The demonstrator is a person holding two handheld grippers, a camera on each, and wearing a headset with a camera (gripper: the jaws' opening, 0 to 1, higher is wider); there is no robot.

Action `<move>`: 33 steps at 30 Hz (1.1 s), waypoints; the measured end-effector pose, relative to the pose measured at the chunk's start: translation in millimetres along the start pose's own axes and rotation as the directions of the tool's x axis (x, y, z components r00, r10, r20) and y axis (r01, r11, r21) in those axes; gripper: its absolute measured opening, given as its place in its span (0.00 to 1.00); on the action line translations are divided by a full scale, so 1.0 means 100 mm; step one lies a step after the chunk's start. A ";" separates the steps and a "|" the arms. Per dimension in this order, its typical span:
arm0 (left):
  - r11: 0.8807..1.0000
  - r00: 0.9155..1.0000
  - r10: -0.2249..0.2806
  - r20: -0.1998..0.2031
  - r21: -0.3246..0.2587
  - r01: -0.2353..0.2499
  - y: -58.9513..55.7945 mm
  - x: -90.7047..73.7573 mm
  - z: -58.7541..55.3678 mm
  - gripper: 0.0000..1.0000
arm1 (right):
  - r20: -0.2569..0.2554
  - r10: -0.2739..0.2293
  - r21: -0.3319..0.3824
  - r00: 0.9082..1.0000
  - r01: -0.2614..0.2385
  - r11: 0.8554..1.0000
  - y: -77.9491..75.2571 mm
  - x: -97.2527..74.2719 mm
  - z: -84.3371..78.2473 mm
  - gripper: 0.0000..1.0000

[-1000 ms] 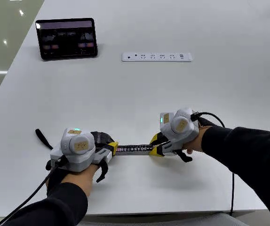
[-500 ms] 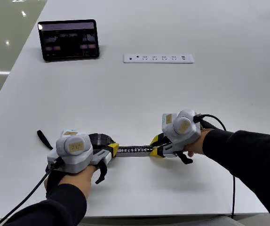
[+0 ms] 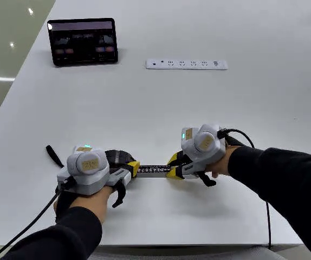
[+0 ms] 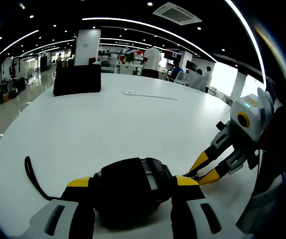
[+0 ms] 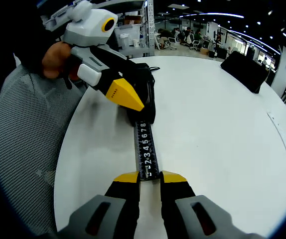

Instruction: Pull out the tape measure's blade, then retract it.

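Change: the stretch of blade (image 3: 153,169) showing between the two claws is shorter than half a second ago. My right claw (image 3: 173,167) has come in toward the case (image 3: 117,160), so I judge the pull-out is done and the retract is under way. The head camera has shifted a bit too, but the gap between the claws has really closed.

Left claw (image 3: 128,169): clamped on the black case, one yellow tip on each side of it, clear in the left gripper view, where the case (image 4: 130,189) sits between the tips of the left claw (image 4: 133,181). The case rests on the bench (image 3: 144,108), near its front edge.

Right claw (image 5: 149,177): narrow, pinching the free end of the blade (image 5: 144,149). The blade lies flat on the bench and runs straight to the case (image 5: 142,99), with numbers up to about 8 readable.

A short length is left to feed in. The right claw should travel in line with the blade so it doesn't kink. Letting go early could make it snap back.
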State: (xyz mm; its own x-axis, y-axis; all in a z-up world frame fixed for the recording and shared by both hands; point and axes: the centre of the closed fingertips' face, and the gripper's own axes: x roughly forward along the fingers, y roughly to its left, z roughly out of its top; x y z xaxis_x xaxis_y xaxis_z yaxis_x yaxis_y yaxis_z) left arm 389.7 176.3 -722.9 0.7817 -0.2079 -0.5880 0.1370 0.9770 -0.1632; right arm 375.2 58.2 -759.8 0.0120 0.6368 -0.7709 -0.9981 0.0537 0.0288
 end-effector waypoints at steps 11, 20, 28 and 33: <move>1.000 1.000 0.002 -0.002 0.002 -0.002 0.00 0.00 0.00 0.58 | 0.027 0.008 0.032 1.000 -0.009 0.999 0.00 0.07 0.10 0.10; 1.000 1.000 0.001 -0.002 -0.002 -0.001 0.00 0.00 -0.01 0.58 | 0.027 0.010 0.022 1.000 -0.011 1.000 0.01 0.10 0.14 0.10; 1.000 1.000 -0.001 -0.004 -0.002 0.001 0.00 0.00 -0.01 0.58 | 0.030 0.003 0.021 1.000 -0.004 1.000 0.02 0.15 0.19 0.10; 1.000 1.000 -0.009 -0.008 -0.002 0.009 -0.01 0.00 -0.02 0.58 | 0.037 0.003 0.019 0.999 -0.004 1.000 0.03 0.20 0.23 0.10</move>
State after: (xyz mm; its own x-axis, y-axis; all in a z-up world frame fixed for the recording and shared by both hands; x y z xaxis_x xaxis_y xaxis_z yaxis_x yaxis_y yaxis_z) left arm 388.9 175.5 -724.1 0.7759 -0.2168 -0.5925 0.1426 0.9751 -0.1701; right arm 373.8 88.7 -760.5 0.0110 0.6650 -0.7467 -0.9969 0.0657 0.0439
